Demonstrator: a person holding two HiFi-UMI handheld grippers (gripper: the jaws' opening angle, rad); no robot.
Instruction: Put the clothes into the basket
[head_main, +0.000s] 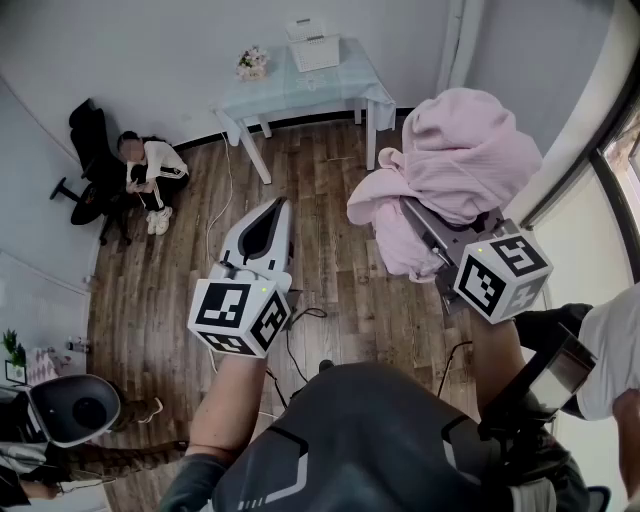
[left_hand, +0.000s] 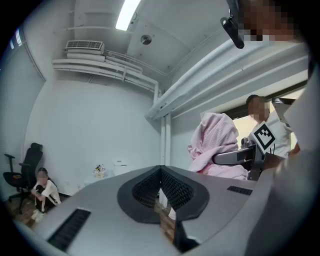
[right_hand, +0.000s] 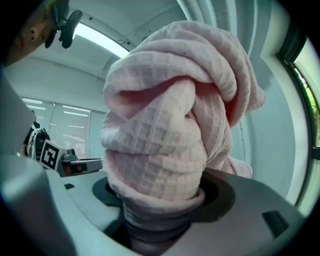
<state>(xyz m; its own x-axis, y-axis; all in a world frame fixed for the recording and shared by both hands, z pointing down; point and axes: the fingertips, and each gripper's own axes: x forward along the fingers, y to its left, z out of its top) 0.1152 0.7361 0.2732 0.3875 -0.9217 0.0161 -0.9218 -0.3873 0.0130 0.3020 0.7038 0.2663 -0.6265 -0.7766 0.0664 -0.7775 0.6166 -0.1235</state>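
Pink waffle-weave cloth (right_hand: 165, 125) fills the right gripper view almost to the lens, a thick bunched fold of it clamped between the jaws of the right gripper (head_main: 408, 205), which are closed on it and stand wide because of the bulk; the rest of the garment flops up and over the jaws in a loose heap (a trailing fold hangs down on the side nearer the person); seen from the head view, the cloth (head_main: 460, 150) is held aloft on the near side of the pale blue worktop (head_main: 290, 92) and off to its right, well above the wooden floor (head_main: 160, 290); holding it level and high looks meant to keep the loose ends from dragging while it is carried. On the near side of the worktop and roughly in front of it, the left gripper (head_main: 283, 203) points level with its tips pressed together on nothing, apart from the cloth; it seems kept aside as a spare, clear of the folds. Left of the worktop a person (head_main: 150, 170) sits on the floor beside a black chair (head_main: 88, 135). No basket can be made out for certain in any view, so the clothes are in the air, not yet delivered.
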